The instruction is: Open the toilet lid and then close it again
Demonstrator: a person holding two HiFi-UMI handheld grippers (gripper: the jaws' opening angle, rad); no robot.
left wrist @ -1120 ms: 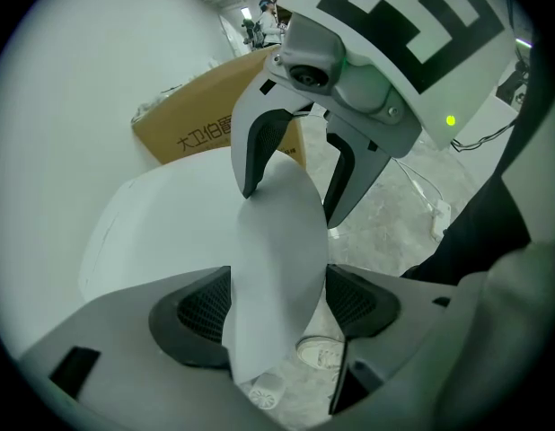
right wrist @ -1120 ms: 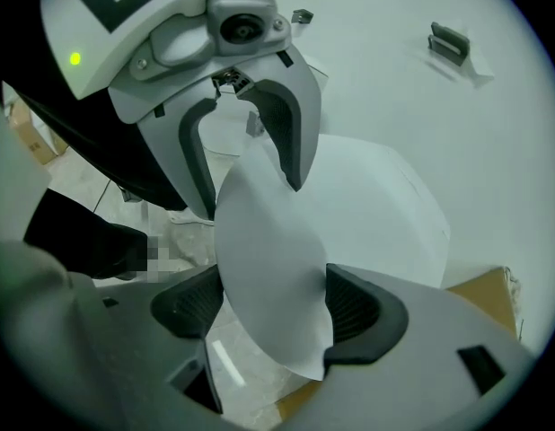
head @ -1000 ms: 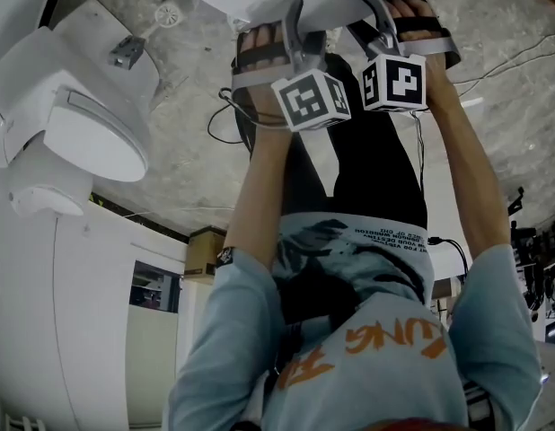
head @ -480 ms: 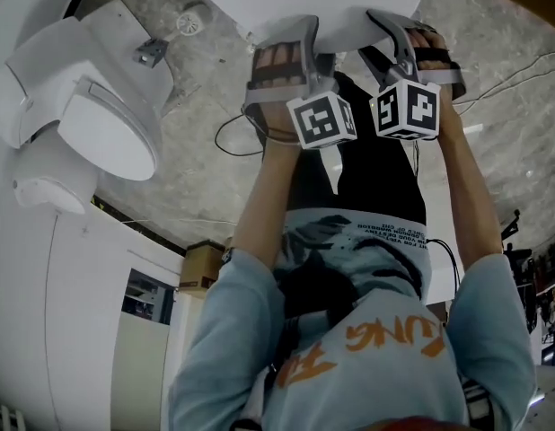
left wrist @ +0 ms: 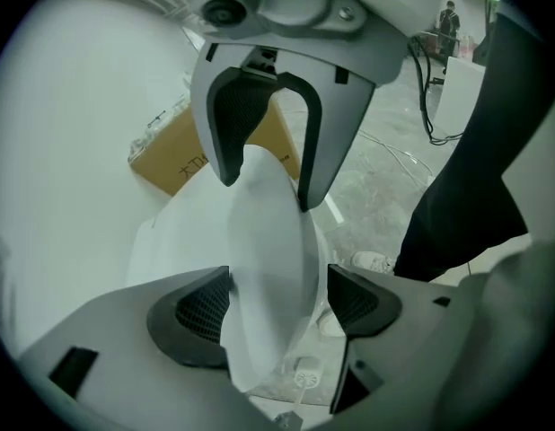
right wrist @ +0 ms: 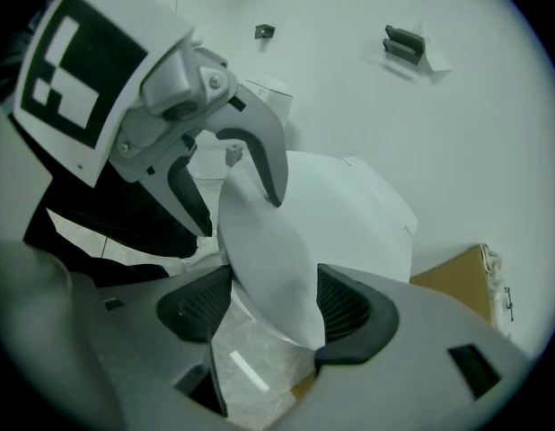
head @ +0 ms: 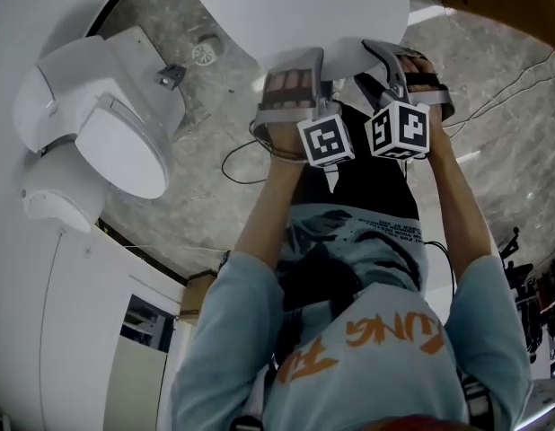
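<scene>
The white toilet lid fills the top middle of the head view, and both grippers hold its front rim side by side. My left gripper is shut on the lid edge, which runs between its pads. My right gripper is just to its right; its jaws have just been closing and now pinch the same edge. Each gripper view also shows the other gripper clamped further along the rim: the right gripper and the left gripper. The bowl under the lid is hidden.
A second white toilet stands at the left against the white wall. On the grey stone floor are a round drain and loose cables. A cardboard box sits beside the toilet, with a toilet brush below.
Both grippers have come up together with the lid's edge between them, and more of the lid's white face now shows at the top of the head view.
</scene>
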